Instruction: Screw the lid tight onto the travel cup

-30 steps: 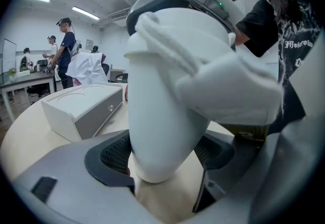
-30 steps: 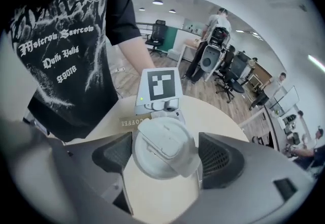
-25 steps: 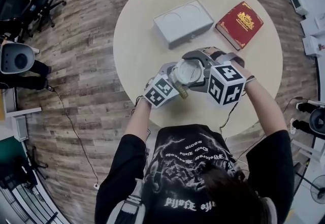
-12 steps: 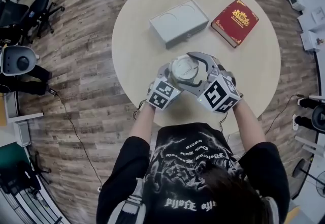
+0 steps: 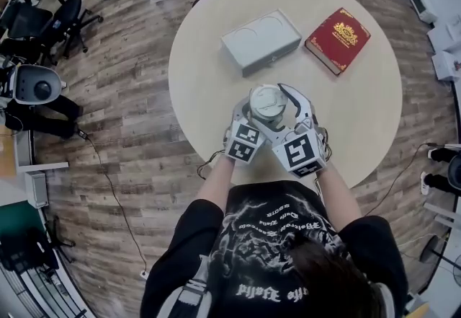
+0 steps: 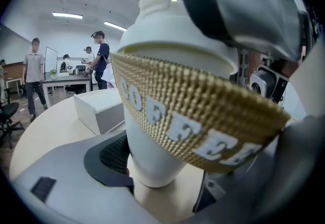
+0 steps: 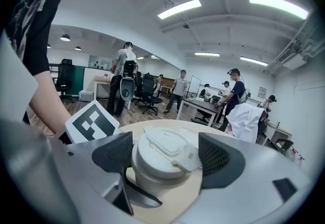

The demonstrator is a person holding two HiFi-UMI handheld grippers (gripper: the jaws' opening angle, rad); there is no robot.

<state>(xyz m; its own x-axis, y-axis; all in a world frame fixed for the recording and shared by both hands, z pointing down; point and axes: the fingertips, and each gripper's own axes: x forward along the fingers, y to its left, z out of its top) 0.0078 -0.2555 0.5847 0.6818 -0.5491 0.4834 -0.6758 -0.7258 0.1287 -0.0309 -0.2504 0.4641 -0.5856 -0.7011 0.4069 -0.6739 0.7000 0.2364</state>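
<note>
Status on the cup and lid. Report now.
Left gripper shut on travel cup body. Right gripper shut on lid, lid seated on cup. White box and red book farther back, not in the way.

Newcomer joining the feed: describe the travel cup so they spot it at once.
On the round table, look at its near edge, this side of the white box and red book. The travel cup is white with a gold COFFEE sleeve.
</note>
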